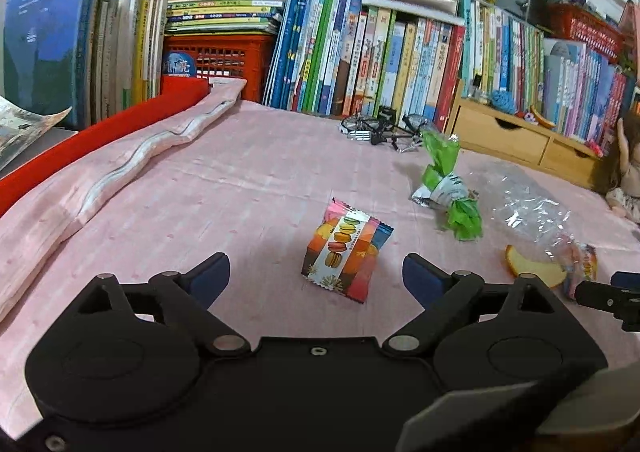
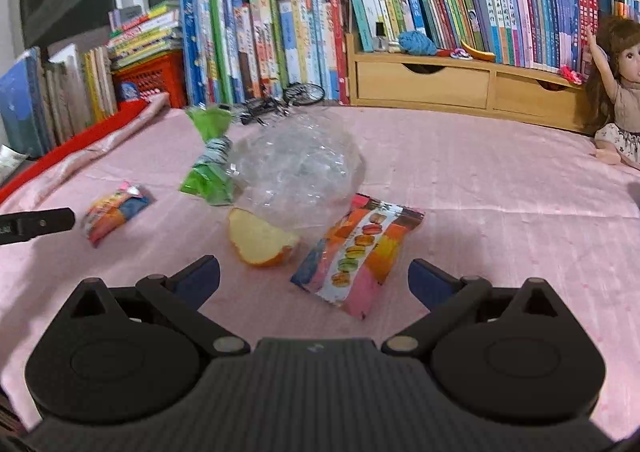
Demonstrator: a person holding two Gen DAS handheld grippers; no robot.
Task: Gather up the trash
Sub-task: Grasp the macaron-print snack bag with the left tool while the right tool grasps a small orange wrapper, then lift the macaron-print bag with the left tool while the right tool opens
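Left gripper (image 1: 316,272) jaws wide apart, empty, snack packet (image 1: 346,254) on pink cloth (image 1: 240,180) just ahead between fingers, untouched. Right gripper (image 2: 314,276) also spread, nothing held; second packet (image 2: 356,252) ahead, apple slice (image 2: 260,242) beside, clear bag (image 2: 296,168) and green wrapper (image 2: 208,160) behind.

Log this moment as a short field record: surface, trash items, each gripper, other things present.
surface: pink cloth
trash: two macaron wrappers, one before the left gripper, one before the right gripper; green wrapper; clear bag; apple slice
left gripper: open, empty, wrapper ahead between its fingers
right gripper: open, empty
background: books, wooden drawers, doll, toy bicycle
collected: nothing yet
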